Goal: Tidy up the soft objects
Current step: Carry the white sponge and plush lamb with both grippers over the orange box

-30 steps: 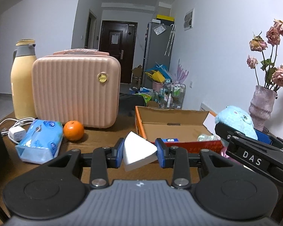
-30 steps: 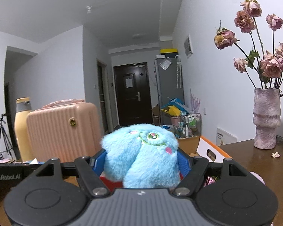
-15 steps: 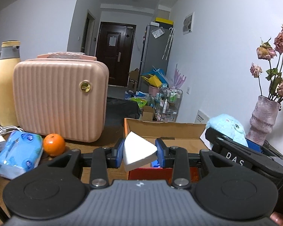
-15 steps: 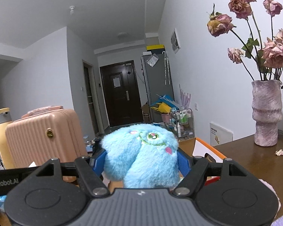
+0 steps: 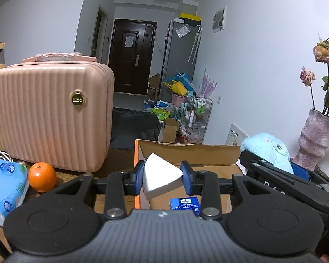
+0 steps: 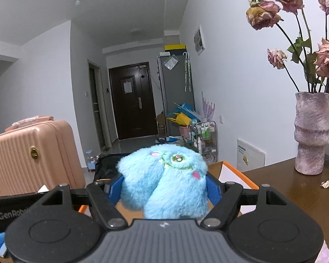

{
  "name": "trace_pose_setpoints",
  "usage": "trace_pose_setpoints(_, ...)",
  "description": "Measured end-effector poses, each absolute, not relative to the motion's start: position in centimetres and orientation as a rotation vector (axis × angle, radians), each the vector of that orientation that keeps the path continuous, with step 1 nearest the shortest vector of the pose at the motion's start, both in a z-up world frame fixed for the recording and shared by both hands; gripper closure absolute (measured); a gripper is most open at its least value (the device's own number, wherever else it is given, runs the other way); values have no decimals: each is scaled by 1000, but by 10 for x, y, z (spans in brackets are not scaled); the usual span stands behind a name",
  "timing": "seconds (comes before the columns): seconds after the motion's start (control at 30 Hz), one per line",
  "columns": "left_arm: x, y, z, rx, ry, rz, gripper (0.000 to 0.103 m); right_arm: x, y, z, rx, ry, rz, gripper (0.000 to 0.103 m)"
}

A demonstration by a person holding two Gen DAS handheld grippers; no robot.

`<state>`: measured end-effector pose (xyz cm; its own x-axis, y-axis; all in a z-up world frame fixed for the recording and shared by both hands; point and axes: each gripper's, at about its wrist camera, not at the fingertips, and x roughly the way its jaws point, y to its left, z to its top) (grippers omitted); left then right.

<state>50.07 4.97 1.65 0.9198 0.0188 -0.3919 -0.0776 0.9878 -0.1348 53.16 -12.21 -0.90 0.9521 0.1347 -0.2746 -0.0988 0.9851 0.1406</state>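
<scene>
While our left gripper (image 5: 163,175) is clenching the white sponge wedge (image 5: 160,178) and our right gripper (image 6: 163,189) the blue plush toy (image 6: 164,182), we are carrying both over the cardboard box (image 5: 186,153); next we are judging a lowering and release inside.

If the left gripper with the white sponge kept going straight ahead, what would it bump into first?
Probably the cardboard box. The left gripper holds the white sponge aimed over the box's open top and tilted slightly down, so the sponge would likely meet the box's far wall or floor. Depth is hard to judge here.
</scene>
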Motion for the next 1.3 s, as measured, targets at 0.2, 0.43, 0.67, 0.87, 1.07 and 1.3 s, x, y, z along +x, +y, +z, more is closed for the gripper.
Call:
trace_pose_setpoints(0.2, 521, 47, 11, -132, 418, 56, 67, 550, -120, -14, 125, 332, 97, 29)
trace_pose_setpoints(0.43, 544, 42, 1, -95, 454, 70, 67, 565, -114, -21, 124, 370, 79, 29)
trace_pose_setpoints(0.67, 559, 39, -10, -55, 480, 81, 67, 582, -112, -30, 129, 438, 51, 30)
trace_pose_setpoints(0.87, 569, 35, -20, -23, 503, 91, 67, 591, -114, -38, 140, 485, 35, 29)
trace_pose_setpoints(1.07, 571, 30, -28, 4, 518, 87, 67, 595, -116, -44, 143, 514, 29, 29)
trace_pose_setpoints(1.3, 574, 31, -31, 4, 526, 79, 65, 597, -118, -45, 150, 525, 33, 29)
